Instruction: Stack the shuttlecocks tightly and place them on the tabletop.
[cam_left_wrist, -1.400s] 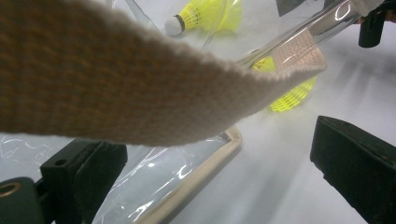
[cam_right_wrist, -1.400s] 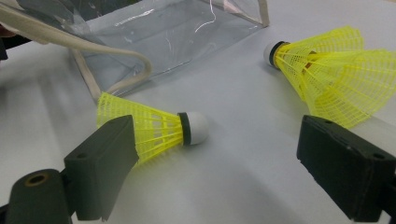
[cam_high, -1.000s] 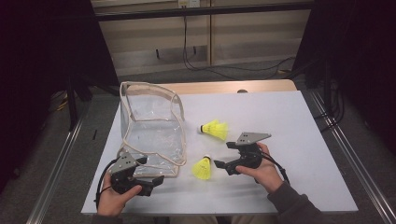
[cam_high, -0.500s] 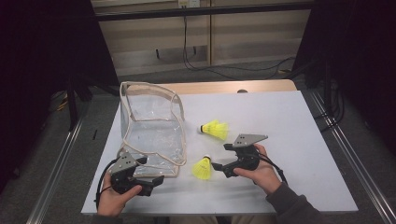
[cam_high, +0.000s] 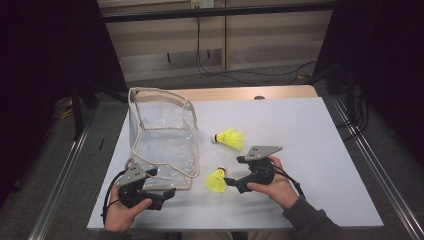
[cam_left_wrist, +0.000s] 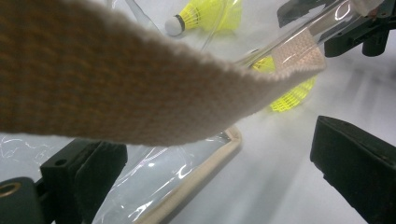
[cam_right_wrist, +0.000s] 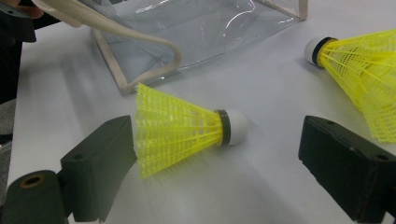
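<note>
- The bench (cam_high: 310, 130) carries a white sheet on which everything lies, with the person's two forearms coming in from its near edge.
- A clear plastic bag (cam_high: 162, 137) with cream fabric trim stands on the left half of the bench, its mouth open and its loose strap (cam_left_wrist: 140, 84) drooping toward the near side.
- The left hand-held gripper (cam_high: 167, 194) sits at the bag's near corner, just beside its bottom edge; in the left gripper view its jaws stand wide apart and released, the strap hangs across the space above them, and the bag's trimmed base edge lies between them.
- The right hand-held gripper (cam_high: 231, 182) lies low on the bench right of the bag, pointing left, its jaws spread and grasping nothing.
- The near shuttlecock (cam_high: 216, 180), yellow with a white cork, lies on its side just in front of the right hand-held gripper. In the right gripper view it rests between the two open jaws (cam_right_wrist: 187, 128), its skirt rim touching or nearly touching the left jaw and its cork pointing toward the right jaw with a clear gap left.
- The far shuttlecock (cam_high: 230, 138) lies farther back, well apart from the bag's right wall and beyond the right hand-held gripper; its cork points left toward the bag.
</note>
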